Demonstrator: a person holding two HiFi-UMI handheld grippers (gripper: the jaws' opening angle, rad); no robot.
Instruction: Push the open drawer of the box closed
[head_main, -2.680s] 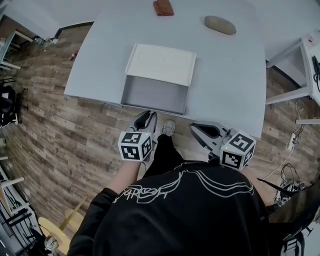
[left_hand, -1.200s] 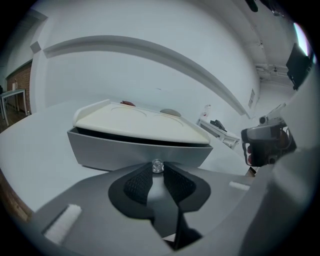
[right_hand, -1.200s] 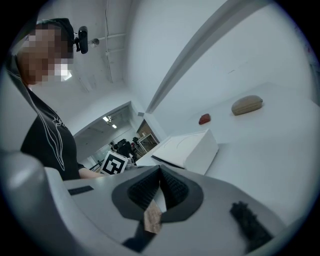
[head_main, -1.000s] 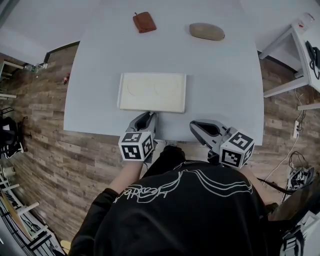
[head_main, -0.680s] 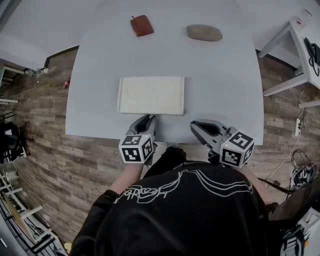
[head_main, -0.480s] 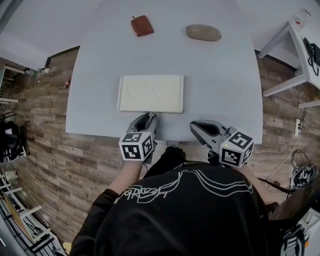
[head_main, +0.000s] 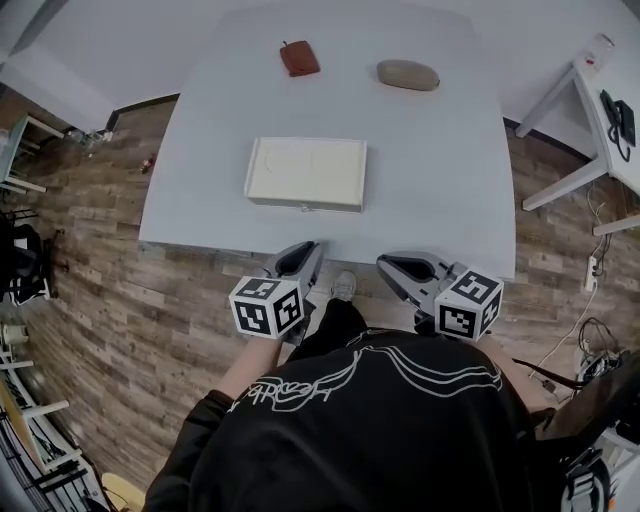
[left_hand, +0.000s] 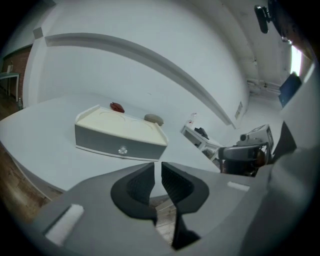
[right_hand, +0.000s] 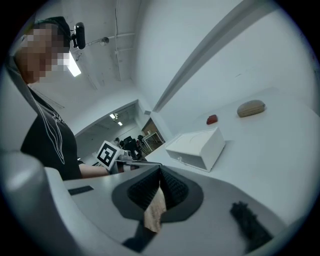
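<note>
The cream-topped box (head_main: 305, 168) sits on the pale table (head_main: 440, 190) with its grey drawer front flush and the small knob (head_main: 303, 207) facing me. Both grippers hang off the near table edge, apart from the box. The left gripper (head_main: 310, 248) points at the drawer front; in the left gripper view its jaws (left_hand: 157, 167) stand a narrow slit apart, closing, with nothing between them, and the box (left_hand: 117, 135) lies well ahead. The right gripper (head_main: 385, 262) is shut and empty; its own view (right_hand: 160, 170) shows the box (right_hand: 197, 145) ahead to the right.
A red pouch (head_main: 298, 58) and a grey oval stone-like object (head_main: 407, 74) lie at the table's far side. A white side table (head_main: 610, 110) stands to the right. Wood floor (head_main: 120, 280) and my shoe (head_main: 343, 285) lie below the grippers.
The drawer, open in the earliest frame, is closed. Since a second ago, the left gripper has drawn back from the box front and both grippers sit off the table edge.
</note>
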